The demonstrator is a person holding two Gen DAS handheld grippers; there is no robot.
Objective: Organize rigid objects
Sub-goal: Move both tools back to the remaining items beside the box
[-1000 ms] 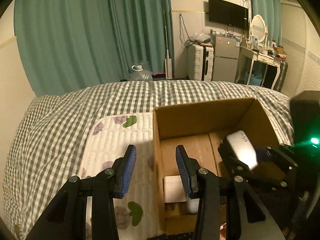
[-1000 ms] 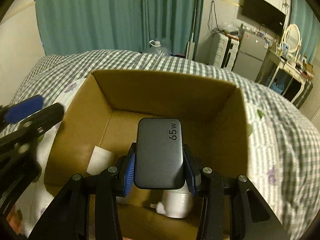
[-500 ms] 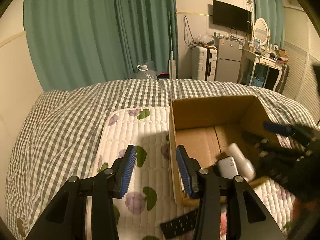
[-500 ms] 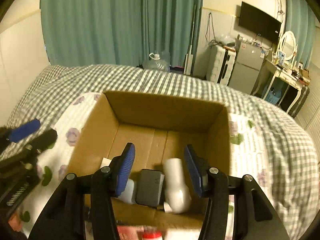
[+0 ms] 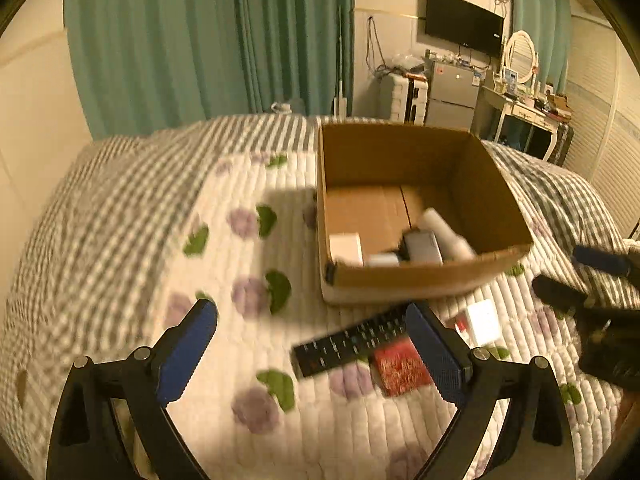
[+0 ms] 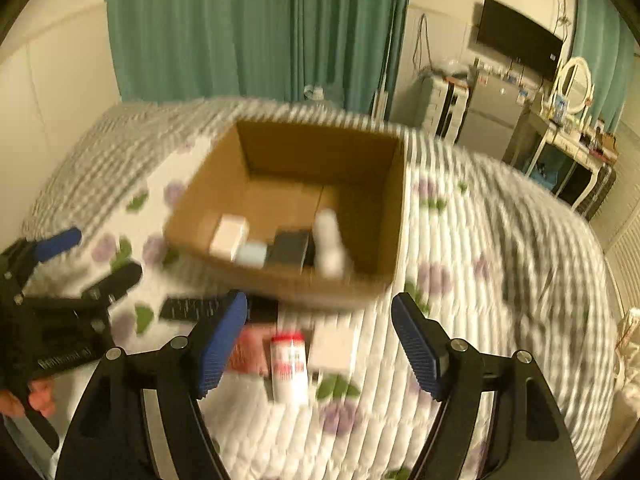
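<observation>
A cardboard box (image 5: pixel 424 276) (image 6: pixel 288 284) sits on the bed. Inside lie a grey charger (image 5: pixel 422 246) (image 6: pixel 290 247), a white bottle (image 5: pixel 444 232) (image 6: pixel 330 246) and white blocks (image 5: pixel 346 248) (image 6: pixel 230 236). In front of the box lie a black remote (image 5: pixel 348 342) (image 6: pixel 188 308), a red packet (image 5: pixel 400 366), a white block (image 5: pixel 484 322) (image 6: pixel 332 350) and a red-and-white bottle (image 6: pixel 289 364). My left gripper (image 5: pixel 312 354) is open and empty, above the remote. My right gripper (image 6: pixel 318 342) is open and empty, above the small bottle.
The bed has a white floral quilt (image 5: pixel 240 248) over a grey checked cover (image 5: pixel 100 200). Teal curtains (image 5: pixel 200 40) hang behind. A fridge (image 5: pixel 452 92), suitcase and desk stand at the far right.
My right gripper let the grey charger go into the box and opened. Both grippers pulled back from the box and opened wider, bringing the remote and small items into view.
</observation>
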